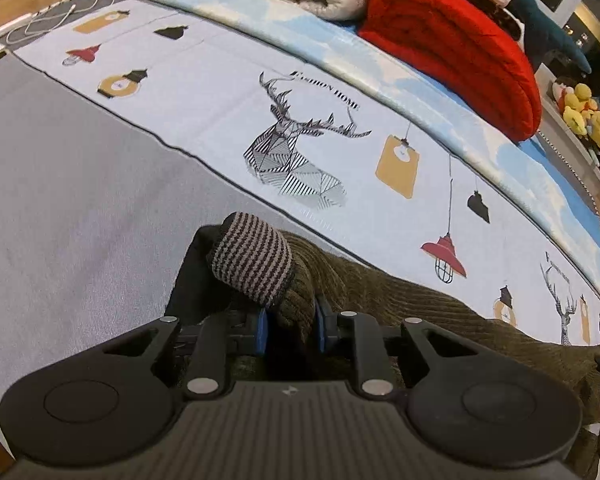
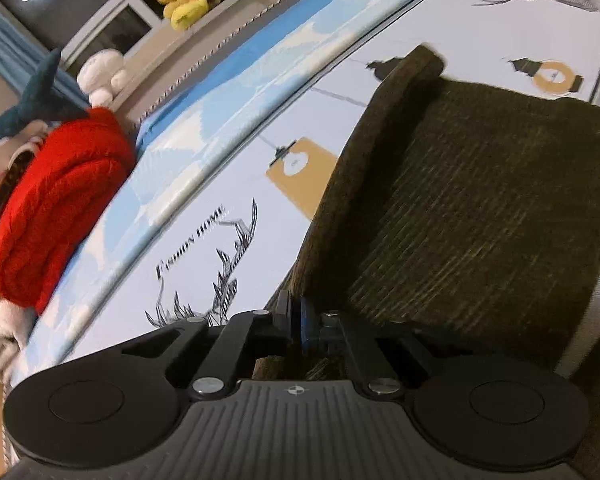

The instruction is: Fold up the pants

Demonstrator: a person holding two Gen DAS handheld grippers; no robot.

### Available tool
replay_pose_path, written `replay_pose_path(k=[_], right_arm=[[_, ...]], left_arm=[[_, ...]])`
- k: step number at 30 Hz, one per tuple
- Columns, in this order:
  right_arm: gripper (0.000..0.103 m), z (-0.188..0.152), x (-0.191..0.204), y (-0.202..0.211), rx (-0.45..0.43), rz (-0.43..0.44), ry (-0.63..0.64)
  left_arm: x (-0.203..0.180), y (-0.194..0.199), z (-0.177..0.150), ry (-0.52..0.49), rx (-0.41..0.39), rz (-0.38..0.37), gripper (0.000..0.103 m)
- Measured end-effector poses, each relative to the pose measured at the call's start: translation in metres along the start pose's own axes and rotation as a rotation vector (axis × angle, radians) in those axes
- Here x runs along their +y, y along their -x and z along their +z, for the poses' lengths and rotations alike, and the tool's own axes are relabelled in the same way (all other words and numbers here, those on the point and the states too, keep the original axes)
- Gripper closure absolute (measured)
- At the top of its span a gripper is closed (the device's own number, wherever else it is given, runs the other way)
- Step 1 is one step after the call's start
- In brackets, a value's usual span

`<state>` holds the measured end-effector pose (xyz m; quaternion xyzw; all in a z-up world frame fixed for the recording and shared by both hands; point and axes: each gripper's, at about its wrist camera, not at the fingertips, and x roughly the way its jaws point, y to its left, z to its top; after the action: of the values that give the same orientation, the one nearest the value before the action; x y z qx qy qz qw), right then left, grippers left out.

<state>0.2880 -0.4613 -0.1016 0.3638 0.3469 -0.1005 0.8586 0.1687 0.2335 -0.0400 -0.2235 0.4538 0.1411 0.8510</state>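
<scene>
- On the left side, the left gripper (image 1: 291, 330) has its blue-padded fingers (image 1: 262, 330) clenched on a bunch of the olive-brown corduroy pants (image 1: 400, 292), just under the grey-and-black striped ribbed cuff (image 1: 252, 262) that stands up above the fingers.
- The pants lie on the bed, on the pale sheet printed with deer heads and hanging lamps (image 1: 220, 92), and they stretch from this grip toward the right edge of the left wrist view.
- The cloth looks soft, thick and rather light; I judge it will sag and bend between the two grips, but the ribbed surface should not slip easily from the pads.
- The elastic cuff is thicker and firmer, so a hold just below it seems safe.
- On the right side, the right gripper (image 2: 296, 326) has its fingers pressed together on the near edge of the pants (image 2: 480, 208), which show as a wide flat panel with a rolled border.
- Good places to hold are corners and hems, where more layers give the pads something to bite.
- A folded red knitted blanket (image 2: 56, 208) lies well apart, at the far side of the bed.
</scene>
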Motion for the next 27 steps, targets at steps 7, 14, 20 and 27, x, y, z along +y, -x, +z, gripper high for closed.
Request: replay_pose_path(k=[7, 14, 20, 27], right_arm=[[0.1, 0.001, 0.004, 0.1, -0.09, 0.052, 0.011], [0.101, -0.053, -0.043, 0.219, -0.086, 0.01, 0.008], [0.1, -0.095, -0.113, 0.212, 0.292, -0.153, -0.072], [0.096, -0.041, -0.168, 0.244, 0.027, -0.255, -0.123]], left_arm=[[0.011, 0.023, -0.004, 0.021, -0.025, -0.052, 0.082], [0.028, 0.057, -0.024, -0.058, -0.051, -0.049, 0.084], [0.047, 0.046, -0.038, -0.096, 0.113, 0.044, 0.084], [0.064, 0.035, -0.045, 0.032, 0.176, 0.033, 0.07]])
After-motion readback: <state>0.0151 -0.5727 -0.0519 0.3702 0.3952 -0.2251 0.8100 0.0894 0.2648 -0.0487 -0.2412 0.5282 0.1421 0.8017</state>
